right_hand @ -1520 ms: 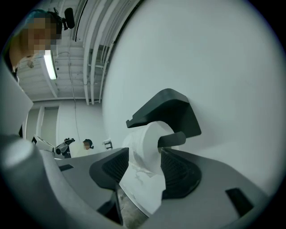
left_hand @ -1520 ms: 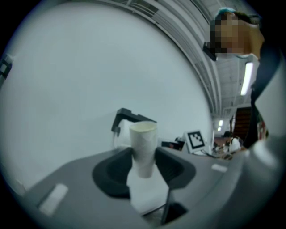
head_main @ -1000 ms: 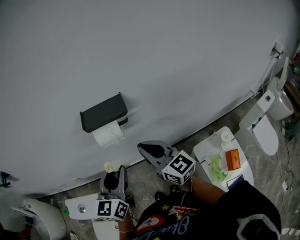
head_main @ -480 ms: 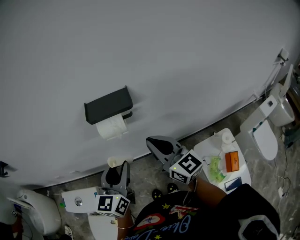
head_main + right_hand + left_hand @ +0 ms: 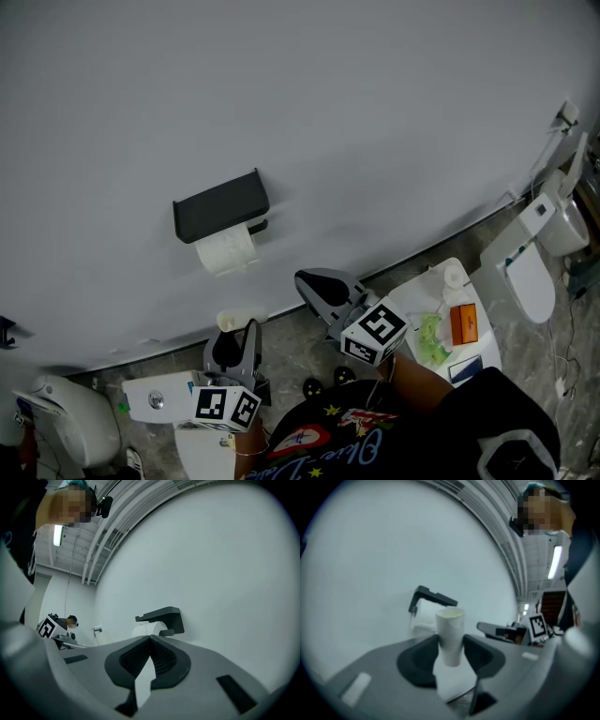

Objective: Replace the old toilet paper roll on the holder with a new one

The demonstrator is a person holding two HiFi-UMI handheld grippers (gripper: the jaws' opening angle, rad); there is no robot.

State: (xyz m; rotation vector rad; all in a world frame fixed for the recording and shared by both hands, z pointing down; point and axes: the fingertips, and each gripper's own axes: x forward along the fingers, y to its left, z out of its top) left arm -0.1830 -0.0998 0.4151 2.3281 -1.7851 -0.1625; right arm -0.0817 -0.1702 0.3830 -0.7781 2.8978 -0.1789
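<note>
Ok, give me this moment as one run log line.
left gripper: shut on white tube | right gripper: shut, empty | black holder: toilet paper roll on it | neither gripper touches holder

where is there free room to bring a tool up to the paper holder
The bare wall right of and above the holder is free, and so is the gap between the roll and the shut right tool. Crowded: under the roll, where the left tool holds a tube, and the small table, mostly covered.
</note>
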